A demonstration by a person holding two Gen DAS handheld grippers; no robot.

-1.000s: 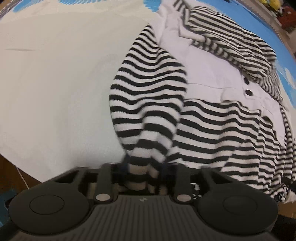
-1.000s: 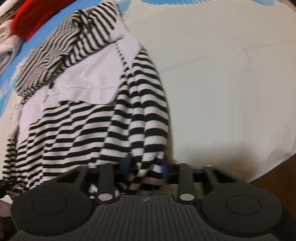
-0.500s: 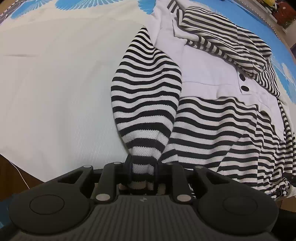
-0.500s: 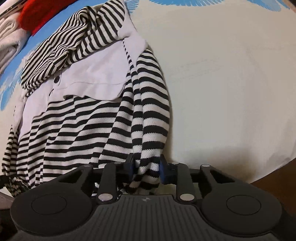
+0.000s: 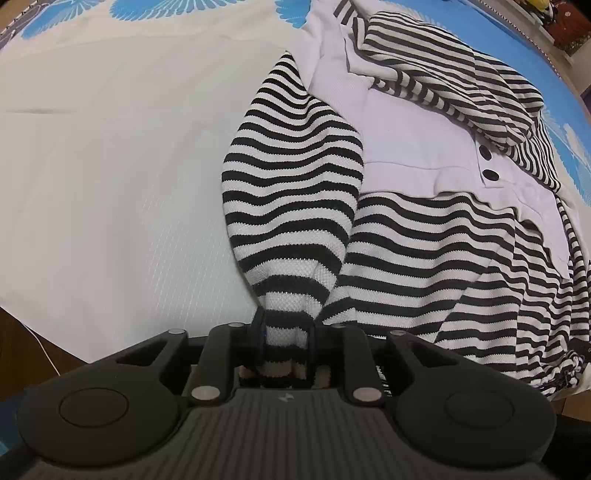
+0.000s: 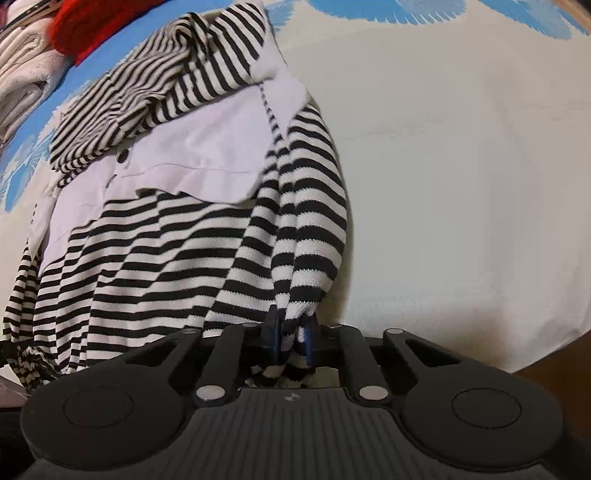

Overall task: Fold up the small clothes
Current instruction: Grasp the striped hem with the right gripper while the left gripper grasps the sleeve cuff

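Note:
A black-and-white striped top with a plain white chest panel [image 5: 413, 155] and two dark buttons lies spread on the bed. Its striped hood is bunched at the far end. In the left wrist view one sleeve [image 5: 291, 192] runs down to my left gripper [image 5: 286, 328], which is shut on the cuff. In the right wrist view the other sleeve [image 6: 314, 221] hangs in narrow folds into my right gripper [image 6: 291, 330]. The right jaws are closing, with the blue pads pressing on the bunched cuff. Both cuff ends poke out behind the pads.
The top lies on a white sheet [image 5: 110, 166] with blue leaf prints along its far side. A red garment [image 6: 85, 26] and folded pale clothes [image 6: 22, 74] lie at the far left. The sheet's near edge meets dark wood [image 6: 554, 365].
The right jaws have drawn closer together, squeezing the cuff into a narrower bunch. The left sleeve has settled from a blurred bundle into a taut cuff between the left pads.

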